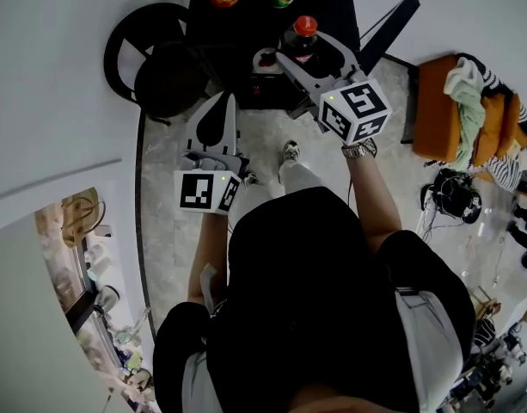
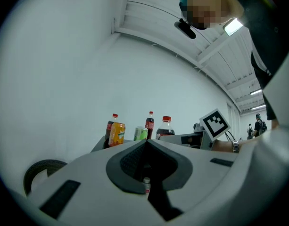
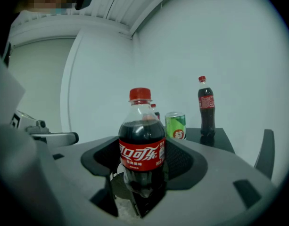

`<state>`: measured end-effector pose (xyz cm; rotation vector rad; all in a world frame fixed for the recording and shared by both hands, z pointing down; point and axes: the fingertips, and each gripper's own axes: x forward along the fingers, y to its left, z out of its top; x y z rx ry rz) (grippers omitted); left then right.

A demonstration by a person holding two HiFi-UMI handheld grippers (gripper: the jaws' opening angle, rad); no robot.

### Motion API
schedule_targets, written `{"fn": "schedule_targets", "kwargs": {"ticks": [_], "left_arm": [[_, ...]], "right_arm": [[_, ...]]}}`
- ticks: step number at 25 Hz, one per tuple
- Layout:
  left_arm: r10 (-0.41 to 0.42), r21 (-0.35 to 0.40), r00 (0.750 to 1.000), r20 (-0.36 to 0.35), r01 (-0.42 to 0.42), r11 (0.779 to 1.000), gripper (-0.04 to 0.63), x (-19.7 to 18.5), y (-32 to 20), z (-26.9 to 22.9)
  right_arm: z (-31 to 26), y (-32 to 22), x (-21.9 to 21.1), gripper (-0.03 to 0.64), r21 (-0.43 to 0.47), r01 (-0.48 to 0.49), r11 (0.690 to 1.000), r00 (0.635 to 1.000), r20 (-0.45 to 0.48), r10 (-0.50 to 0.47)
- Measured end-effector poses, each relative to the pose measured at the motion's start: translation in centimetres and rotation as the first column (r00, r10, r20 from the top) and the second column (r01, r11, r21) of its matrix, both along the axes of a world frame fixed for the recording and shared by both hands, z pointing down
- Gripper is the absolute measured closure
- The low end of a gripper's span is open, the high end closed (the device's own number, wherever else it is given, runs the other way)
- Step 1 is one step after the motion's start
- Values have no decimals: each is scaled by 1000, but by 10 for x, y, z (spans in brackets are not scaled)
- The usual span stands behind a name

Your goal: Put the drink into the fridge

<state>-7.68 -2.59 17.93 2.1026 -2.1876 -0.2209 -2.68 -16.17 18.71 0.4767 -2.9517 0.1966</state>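
Near the black desk [image 1: 332,3], the right hand-held gripper [image 1: 299,54] clamps a cola bottle [image 3: 141,140].
Left hand-held gripper [image 2: 146,144] closed, empty; only its view shows the desk's orange bottle [image 2: 117,133] whole.

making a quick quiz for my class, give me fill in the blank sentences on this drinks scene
The right gripper is shut on a cola bottle with a ____ cap.
The left gripper is shut, with ____ between its jaws.
The can on the black table is ____.
Missing words: red; nothing; green.
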Motion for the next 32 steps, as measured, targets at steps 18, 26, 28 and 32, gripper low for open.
{"fn": "schedule_targets", "kwargs": {"ticks": [18,26,28,32], "left_arm": [[8,-65,997,-81,-13,998,586,-38,77,77],[-18,-62,996,-87,12,998,586,-53,73,124],[-18,-63,997,-75,13,998,586,-55,73,136],[-22,-62,995,-93,16,998,586,-57,68,160]], "right_arm": [[107,103,-23,322,-115,-30,993,995,-102,18],[171,110,-22,322,-149,-90,985,985,-157,67],[187,110,-25,322,-150,-94,984,984,-163,69],[216,103,-29,322,-143,-106,984,983,-162,82]]}}
